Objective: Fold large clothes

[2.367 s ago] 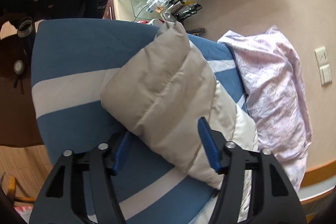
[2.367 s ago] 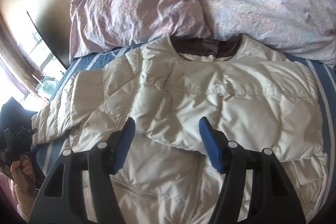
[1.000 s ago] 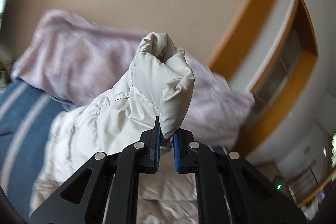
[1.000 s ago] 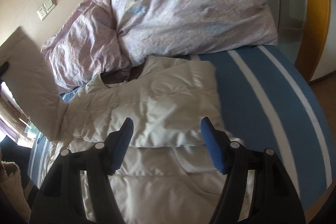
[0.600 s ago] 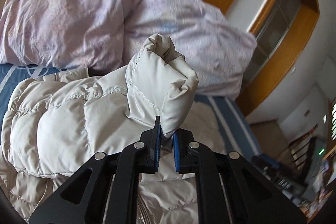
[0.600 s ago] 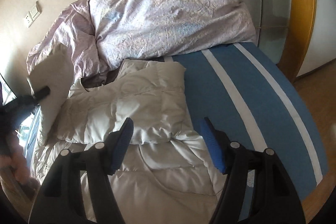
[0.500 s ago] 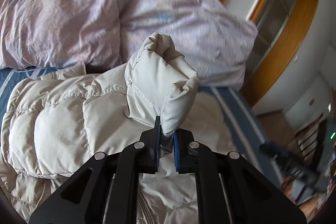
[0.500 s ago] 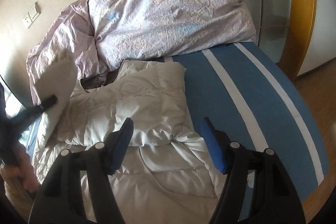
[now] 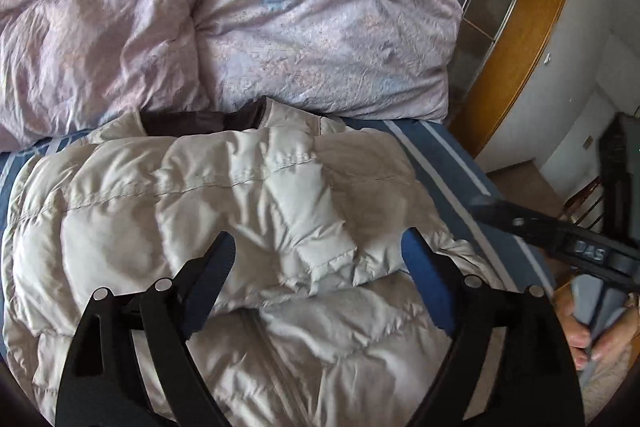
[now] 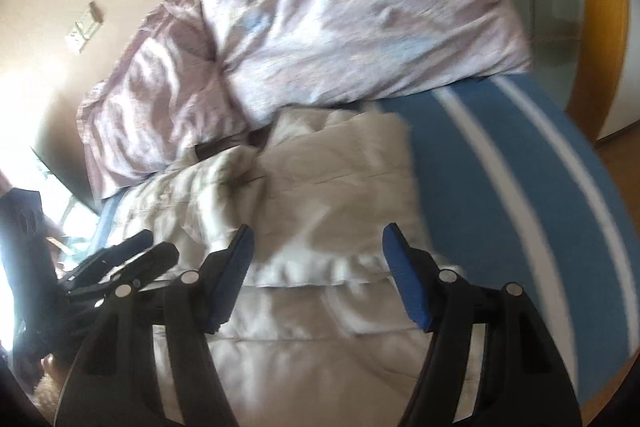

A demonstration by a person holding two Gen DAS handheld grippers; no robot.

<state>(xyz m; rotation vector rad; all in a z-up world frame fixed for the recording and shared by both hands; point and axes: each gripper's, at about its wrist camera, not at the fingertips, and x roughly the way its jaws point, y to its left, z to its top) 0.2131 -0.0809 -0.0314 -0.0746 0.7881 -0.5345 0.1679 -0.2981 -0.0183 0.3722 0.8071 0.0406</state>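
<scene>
In the left wrist view, a crumpled lilac duvet with a faint printed pattern is heaped across the head of the bed, its cotton heavily creased. Below it the cream puffer jacket lies flat on the bed, its smooth, slightly shiny shell quilted into plump horizontal channels, with a dark brown lining showing at the collar. Both sleeves are folded across the chest; the cuff of the upper one ends in a soft, puckered hem. A zip line runs down the lower front. The left gripper hovers just over that cuff, its jaws opening and already spread wide, the blue pads clear of the fabric on either side, gripping nothing. To the right, the blue sheet with white stripes is bare, and beyond it stand an orange wooden frame and frosted glass panels. At the far right edge a hand holds the other black tool.

The right wrist view is blurred. The same duvet sits above, the jacket below it, the striped sheet to the right. The right gripper hangs above the jacket's folded sleeve edge with its jaws standing fairly wide and empty. The left gripper's black fingers show at the lower left.
</scene>
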